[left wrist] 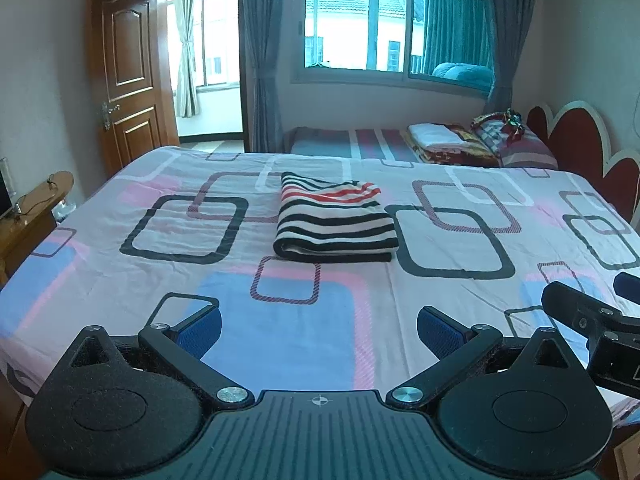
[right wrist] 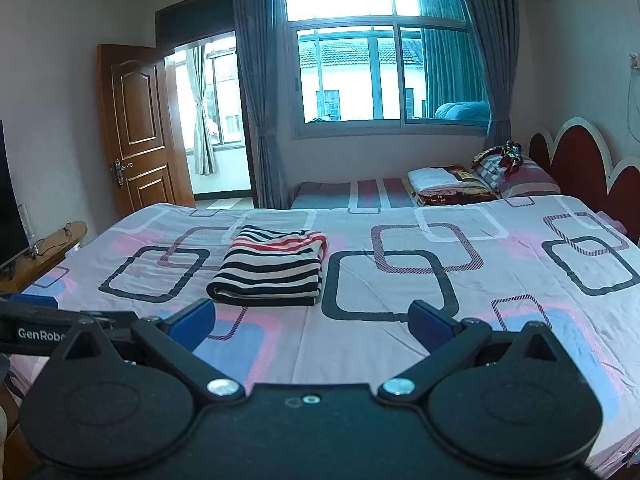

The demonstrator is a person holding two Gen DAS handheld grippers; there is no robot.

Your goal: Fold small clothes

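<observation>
A small striped garment [left wrist: 334, 220], black, white and red, lies folded in a neat rectangle on the patterned bed sheet [left wrist: 160, 272]. It also shows in the right wrist view [right wrist: 272, 266]. My left gripper [left wrist: 319, 326] is open and empty, held above the near part of the bed, well short of the garment. My right gripper [right wrist: 312, 322] is open and empty too, just in front of the garment's near edge. The right gripper shows at the right edge of the left wrist view [left wrist: 592, 316].
The bed [right wrist: 480, 280] fills the foreground. A second bed [left wrist: 360, 144] with folded bedding [left wrist: 444, 138] stands behind it under the window. A red headboard [left wrist: 576, 136] is at right. A wooden door [left wrist: 128, 76] and a wooden side table [left wrist: 32, 212] are at left.
</observation>
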